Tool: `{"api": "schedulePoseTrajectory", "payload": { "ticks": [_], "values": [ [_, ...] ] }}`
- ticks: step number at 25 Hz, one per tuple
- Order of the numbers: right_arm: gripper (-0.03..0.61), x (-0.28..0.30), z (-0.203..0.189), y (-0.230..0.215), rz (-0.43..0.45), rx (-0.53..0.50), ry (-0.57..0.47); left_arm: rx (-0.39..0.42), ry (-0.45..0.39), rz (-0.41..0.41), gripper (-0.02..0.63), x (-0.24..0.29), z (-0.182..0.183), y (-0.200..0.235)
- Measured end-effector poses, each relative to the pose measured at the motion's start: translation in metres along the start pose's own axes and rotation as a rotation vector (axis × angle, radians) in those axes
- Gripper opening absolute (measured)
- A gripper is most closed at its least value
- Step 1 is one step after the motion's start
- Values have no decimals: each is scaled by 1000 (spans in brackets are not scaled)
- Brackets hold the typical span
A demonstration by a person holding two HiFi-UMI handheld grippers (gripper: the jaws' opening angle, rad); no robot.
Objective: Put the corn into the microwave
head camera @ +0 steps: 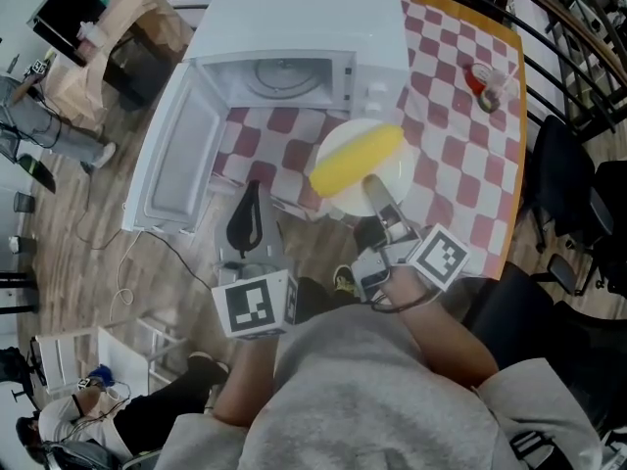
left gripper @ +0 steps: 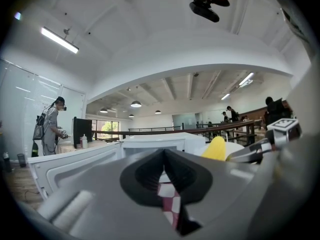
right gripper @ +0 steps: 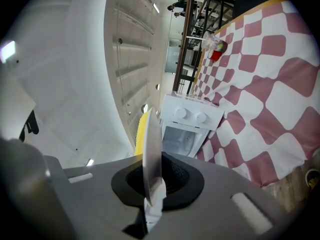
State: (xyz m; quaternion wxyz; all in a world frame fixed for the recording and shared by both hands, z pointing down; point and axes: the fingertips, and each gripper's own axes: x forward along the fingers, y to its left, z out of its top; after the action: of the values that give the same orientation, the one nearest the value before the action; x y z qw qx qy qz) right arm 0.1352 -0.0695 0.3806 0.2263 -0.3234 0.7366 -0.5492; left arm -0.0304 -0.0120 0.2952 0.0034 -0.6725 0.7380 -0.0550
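A yellow corn cob (head camera: 358, 160) lies on a white plate (head camera: 345, 202), held in the air just in front of the white microwave (head camera: 304, 27). The microwave door (head camera: 181, 155) hangs wide open to the left, and the cavity (head camera: 284, 78) with its glass turntable shows. My right gripper (head camera: 375, 189) is shut on the plate's near rim. In the right gripper view the plate (right gripper: 151, 149) runs edge-on between the jaws, with the corn (right gripper: 141, 131) behind it. My left gripper (head camera: 250, 199) hovers left of the plate, shut and holding nothing. The left gripper view has the corn (left gripper: 217, 148) at its right.
The microwave stands on a table under a red-and-white checked cloth (head camera: 460, 155). A plastic cup with red contents (head camera: 485, 81) stands at the table's far right. Black chairs (head camera: 568, 194) line the right side. A person sits on the floor at lower left (head camera: 108, 409).
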Motion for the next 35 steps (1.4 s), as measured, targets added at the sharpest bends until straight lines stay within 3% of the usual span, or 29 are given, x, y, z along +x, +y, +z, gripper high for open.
{"api": "schedulePoseTrajectory", "payload": {
  "ticks": [25, 35],
  "values": [
    [6, 12, -13, 10, 33, -4, 41, 3, -15, 37, 9, -9, 3, 13],
    [6, 39, -20, 8, 24, 3, 39, -5, -7, 20, 9, 13, -4, 32]
  ]
}}
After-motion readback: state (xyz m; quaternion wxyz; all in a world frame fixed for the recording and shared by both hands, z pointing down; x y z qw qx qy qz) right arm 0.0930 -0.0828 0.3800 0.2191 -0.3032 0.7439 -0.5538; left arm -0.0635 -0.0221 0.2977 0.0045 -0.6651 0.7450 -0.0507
